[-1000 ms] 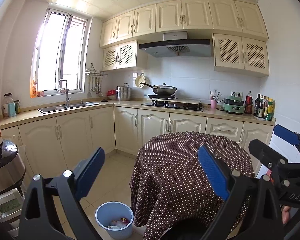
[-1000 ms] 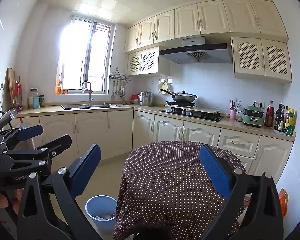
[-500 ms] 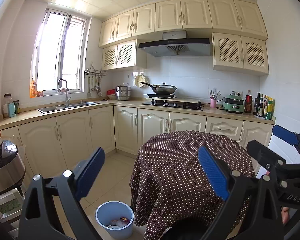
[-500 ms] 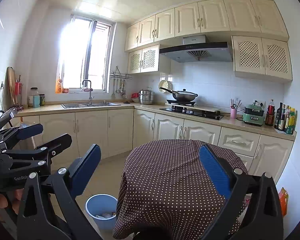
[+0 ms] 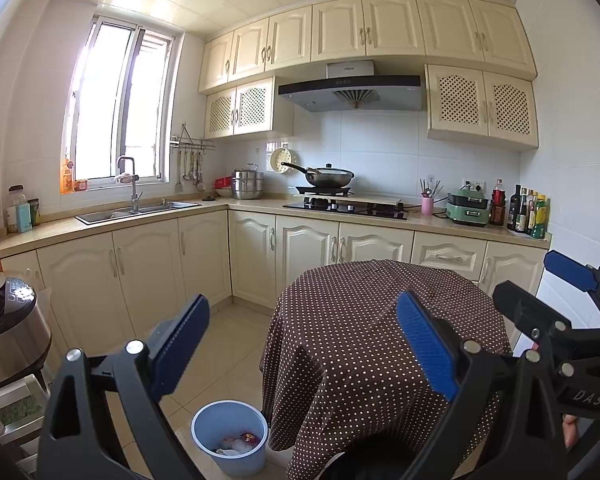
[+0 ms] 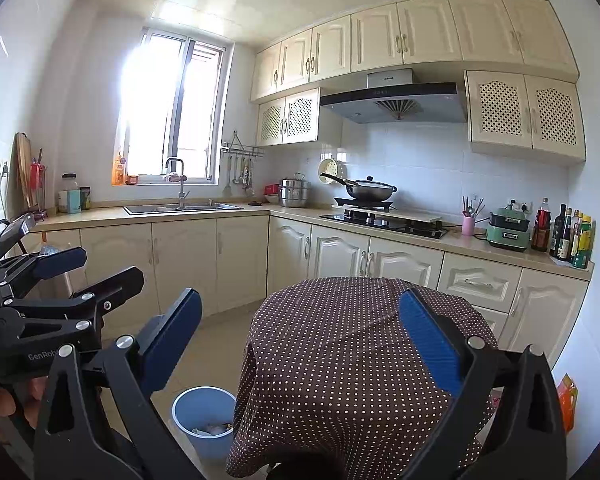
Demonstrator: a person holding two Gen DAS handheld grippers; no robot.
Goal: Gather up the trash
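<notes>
A light blue bin (image 5: 230,436) stands on the tiled floor left of a round table with a brown polka-dot cloth (image 5: 380,320). Crumpled trash (image 5: 236,443) lies inside the bin. The bin also shows in the right wrist view (image 6: 204,420), left of the table (image 6: 360,352). My left gripper (image 5: 302,344) is open and empty, held above the table's near edge. My right gripper (image 6: 300,340) is open and empty too. Each gripper shows at the edge of the other's view, the right one (image 5: 548,284) and the left one (image 6: 96,268).
Cream cabinets and a counter (image 5: 260,206) run along the far walls, with a sink (image 5: 136,210), a hob with a wok (image 5: 328,178) and bottles (image 5: 528,212). A steel cooker (image 5: 8,328) stands at the left. An orange packet (image 6: 566,400) lies by the right wall.
Both views have shifted very slightly; the grippers stay open and empty, and nothing in the room has moved.
</notes>
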